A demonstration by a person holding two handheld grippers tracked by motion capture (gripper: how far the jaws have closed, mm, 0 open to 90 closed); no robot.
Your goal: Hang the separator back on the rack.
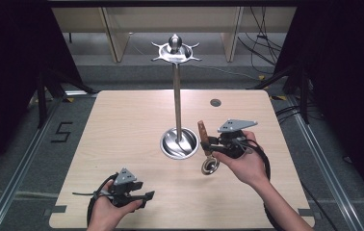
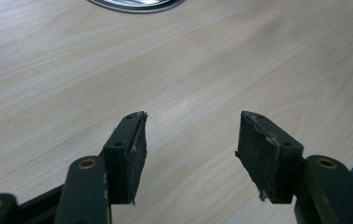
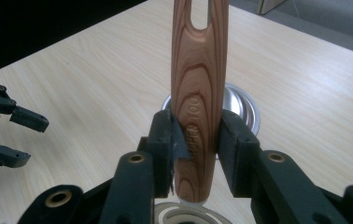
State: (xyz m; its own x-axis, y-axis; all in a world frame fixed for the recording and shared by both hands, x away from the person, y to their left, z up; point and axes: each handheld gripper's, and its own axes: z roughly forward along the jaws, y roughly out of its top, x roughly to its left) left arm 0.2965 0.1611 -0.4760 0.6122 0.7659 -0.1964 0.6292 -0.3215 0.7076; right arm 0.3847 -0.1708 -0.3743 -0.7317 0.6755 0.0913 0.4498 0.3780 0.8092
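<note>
Right of steel stand's round base (image 1: 179, 144), we held right gripper (image 1: 208, 143) clamped on wooden handle (image 3: 197, 93) of small metal strainer (image 1: 209, 166), hanging just above table (image 1: 122, 125). Left gripper (image 2: 191, 149) gaped empty, near left. We judged: lift steadily, aim handle slot at top hook (image 1: 194, 58).
</note>
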